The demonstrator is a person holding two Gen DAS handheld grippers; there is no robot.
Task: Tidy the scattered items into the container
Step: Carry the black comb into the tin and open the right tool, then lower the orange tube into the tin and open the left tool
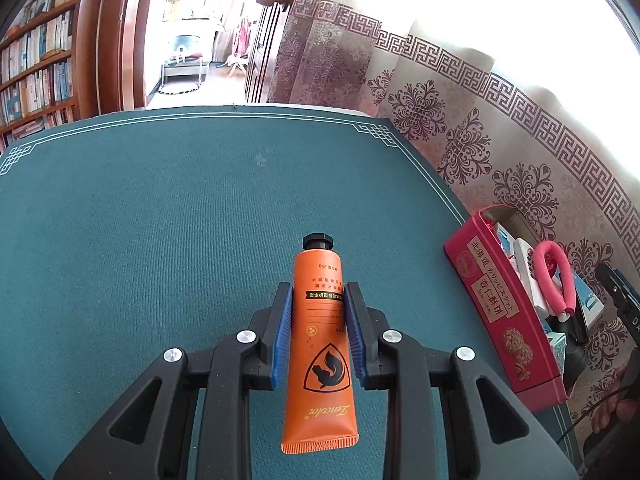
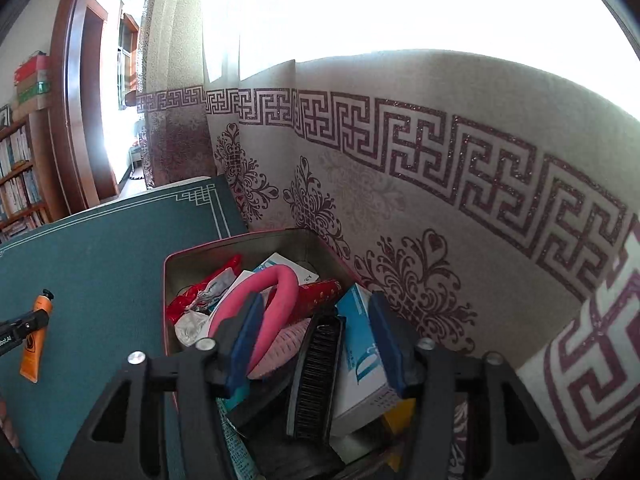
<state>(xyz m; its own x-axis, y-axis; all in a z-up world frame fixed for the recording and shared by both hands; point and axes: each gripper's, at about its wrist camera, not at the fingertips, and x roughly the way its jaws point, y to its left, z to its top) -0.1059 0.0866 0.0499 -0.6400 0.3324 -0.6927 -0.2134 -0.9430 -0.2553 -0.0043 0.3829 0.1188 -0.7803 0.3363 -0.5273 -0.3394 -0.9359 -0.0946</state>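
Tube (image 1: 320, 344) sits centre frame, clamped in the left tool (image 1: 319, 332), cap toward the top of frame, long axis along the fingers. Right tool (image 2: 316, 336) hangs apart, empty, above the crowded box (image 2: 224, 246). Risk: box nearly full, so the tube may slide off the heap onto the counter (image 1: 140, 220).

We see an orange tube (image 1: 319, 344) with black cap, a teal surface (image 1: 160, 220) with white border, and a red box (image 1: 508, 316).
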